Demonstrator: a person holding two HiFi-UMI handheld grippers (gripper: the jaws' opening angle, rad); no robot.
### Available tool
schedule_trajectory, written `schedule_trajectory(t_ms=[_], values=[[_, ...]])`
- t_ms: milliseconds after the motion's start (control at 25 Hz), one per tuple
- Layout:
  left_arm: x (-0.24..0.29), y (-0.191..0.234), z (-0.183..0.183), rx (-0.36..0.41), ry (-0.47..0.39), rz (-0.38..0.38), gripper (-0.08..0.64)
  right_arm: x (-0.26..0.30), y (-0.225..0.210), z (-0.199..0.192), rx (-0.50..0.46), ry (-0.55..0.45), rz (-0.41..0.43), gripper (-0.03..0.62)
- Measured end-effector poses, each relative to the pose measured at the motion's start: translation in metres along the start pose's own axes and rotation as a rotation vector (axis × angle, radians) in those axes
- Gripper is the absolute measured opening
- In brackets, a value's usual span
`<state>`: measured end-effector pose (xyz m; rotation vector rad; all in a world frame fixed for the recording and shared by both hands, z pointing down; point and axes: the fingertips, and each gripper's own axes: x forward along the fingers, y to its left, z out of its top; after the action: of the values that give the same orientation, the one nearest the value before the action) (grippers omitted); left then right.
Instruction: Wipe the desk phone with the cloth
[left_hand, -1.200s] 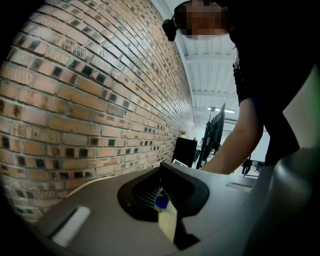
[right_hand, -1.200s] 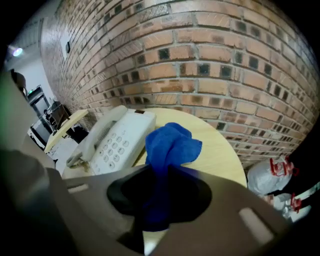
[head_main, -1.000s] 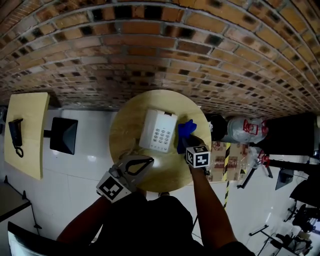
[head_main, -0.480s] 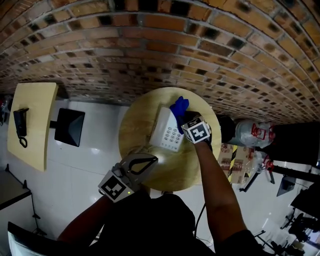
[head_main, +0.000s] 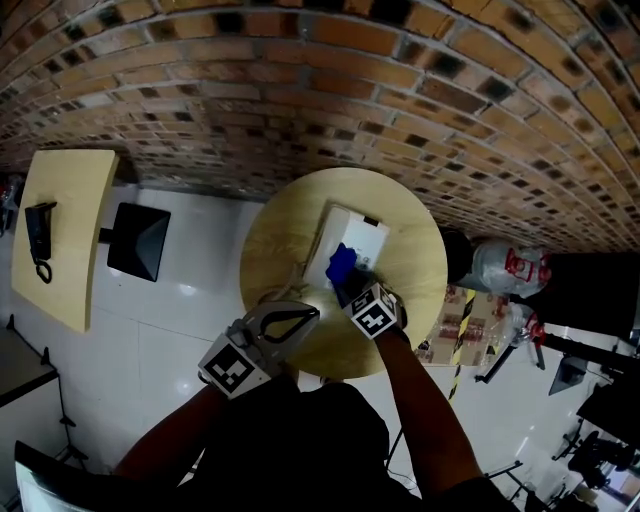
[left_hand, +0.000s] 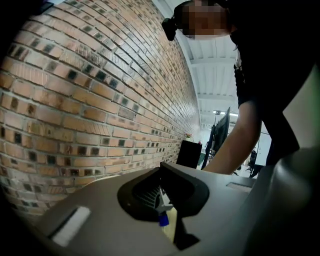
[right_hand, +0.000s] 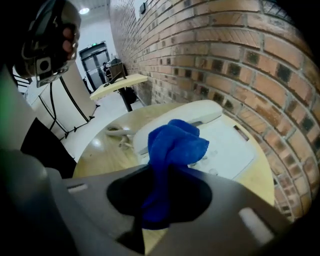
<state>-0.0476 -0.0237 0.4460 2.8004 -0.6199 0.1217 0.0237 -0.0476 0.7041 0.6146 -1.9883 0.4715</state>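
Pulled back down the white plastic desk phone (head_main: 358, 232) on the round wooden bench (head_main: 420, 290), your right claw (head_main: 350, 287), clamped on the crumpled blue cloth (head_main: 341, 264), wipes the keypad; the handset likely comes next, while your left claw (head_main: 308, 314) idles closed.

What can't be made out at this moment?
- Phone keys: head view, too small and partly under the cloth; right gripper view, cloth covers most.
- Cloth-to-phone contact: hidden beneath the cloth in both views.
- Table in left gripper view: almost all blocked by the left tongs' body.
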Motion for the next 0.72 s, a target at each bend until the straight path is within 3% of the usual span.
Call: schedule_trajectory(t_ms=[200,360,480,720], values=[[0.006,-0.003,-0.002,-0.031,0.008,-0.006,0.003,0.0,0.049,-0.026,-0.02,0.022,0.071,0.086],[0.009,-0.004,-0.002,-0.026,0.004,-0.014,0.003,-0.023,0.012,-0.024,0.043,-0.051,-0.04,0.086],[0.009,-0.003,0.0,-0.024,-0.002,-0.01,0.003,-0.046,-0.038,0.008,0.096,-0.149,-0.106,0.087],[-0.004,0.003,-0.001,-0.027,0.002,0.015,0.003,-0.045,-0.1,0.099,0.045,-0.208,-0.132,0.087]])
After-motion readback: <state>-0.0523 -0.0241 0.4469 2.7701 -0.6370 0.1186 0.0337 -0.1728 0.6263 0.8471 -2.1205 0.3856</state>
